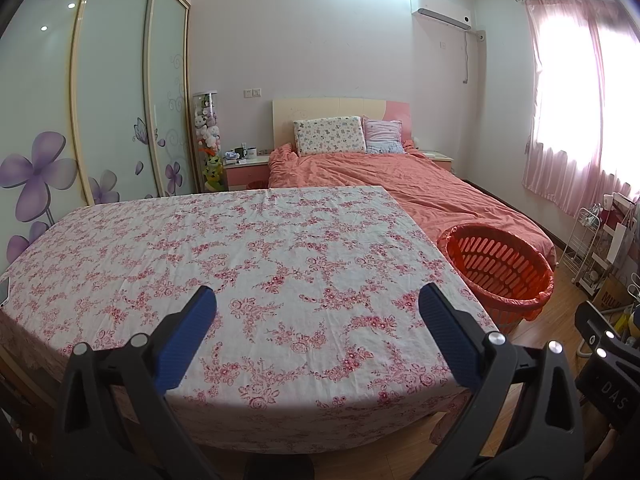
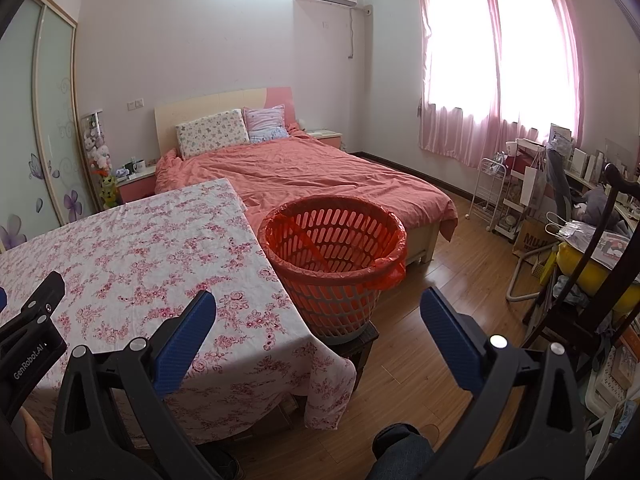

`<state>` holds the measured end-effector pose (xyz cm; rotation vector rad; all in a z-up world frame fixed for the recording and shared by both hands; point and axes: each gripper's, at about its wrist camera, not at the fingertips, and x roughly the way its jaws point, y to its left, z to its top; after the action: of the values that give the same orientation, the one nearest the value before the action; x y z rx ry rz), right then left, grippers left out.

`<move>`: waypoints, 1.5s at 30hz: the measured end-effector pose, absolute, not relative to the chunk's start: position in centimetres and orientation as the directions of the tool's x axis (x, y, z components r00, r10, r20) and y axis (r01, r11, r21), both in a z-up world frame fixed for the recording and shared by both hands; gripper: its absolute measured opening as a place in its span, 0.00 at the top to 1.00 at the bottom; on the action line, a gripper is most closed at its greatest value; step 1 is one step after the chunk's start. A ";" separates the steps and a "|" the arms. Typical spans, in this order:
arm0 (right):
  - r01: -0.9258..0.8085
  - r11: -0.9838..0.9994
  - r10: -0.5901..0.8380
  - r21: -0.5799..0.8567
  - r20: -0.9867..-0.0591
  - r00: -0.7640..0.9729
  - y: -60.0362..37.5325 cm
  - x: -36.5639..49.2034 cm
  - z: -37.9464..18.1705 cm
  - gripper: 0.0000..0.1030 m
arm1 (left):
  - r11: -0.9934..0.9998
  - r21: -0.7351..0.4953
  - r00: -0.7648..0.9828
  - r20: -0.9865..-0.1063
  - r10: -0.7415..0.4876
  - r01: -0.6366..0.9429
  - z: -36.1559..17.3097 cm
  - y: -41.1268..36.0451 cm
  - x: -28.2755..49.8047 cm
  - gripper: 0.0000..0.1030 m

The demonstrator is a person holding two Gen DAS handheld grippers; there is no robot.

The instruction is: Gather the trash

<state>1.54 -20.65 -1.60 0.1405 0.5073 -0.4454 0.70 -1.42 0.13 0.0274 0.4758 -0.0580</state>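
Left gripper [image 1: 316,296] agape over floral tablecloth [image 1: 240,248]

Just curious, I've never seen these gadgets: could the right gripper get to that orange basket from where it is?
Probably yes. The right gripper is open and empty, and the orange basket stands just ahead with nothing between.

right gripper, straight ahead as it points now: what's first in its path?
Probably the orange basket, standing beside the floral tablecloth. The right gripper, jaws open and empty, points at its lower wall; depth is unclear.
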 end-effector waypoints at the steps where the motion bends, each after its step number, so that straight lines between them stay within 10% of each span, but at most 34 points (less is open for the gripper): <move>1: 0.445 0.895 -0.377 0.021 -0.498 0.781 -20.7 1.5 -1.6 0.02 | 0.998 0.013 0.887 -0.458 -0.049 0.062 0.1 -1.4 0.7 0.04; 45: 0.444 0.896 -0.376 0.021 -0.499 0.781 -20.7 1.6 -1.6 0.02 | 0.998 0.020 0.887 -0.460 -0.042 0.057 -0.1 -1.2 0.5 0.04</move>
<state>1.58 -20.70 -1.55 0.1404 0.5087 -0.4446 0.46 -1.16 -0.14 0.0329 0.4771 -0.0516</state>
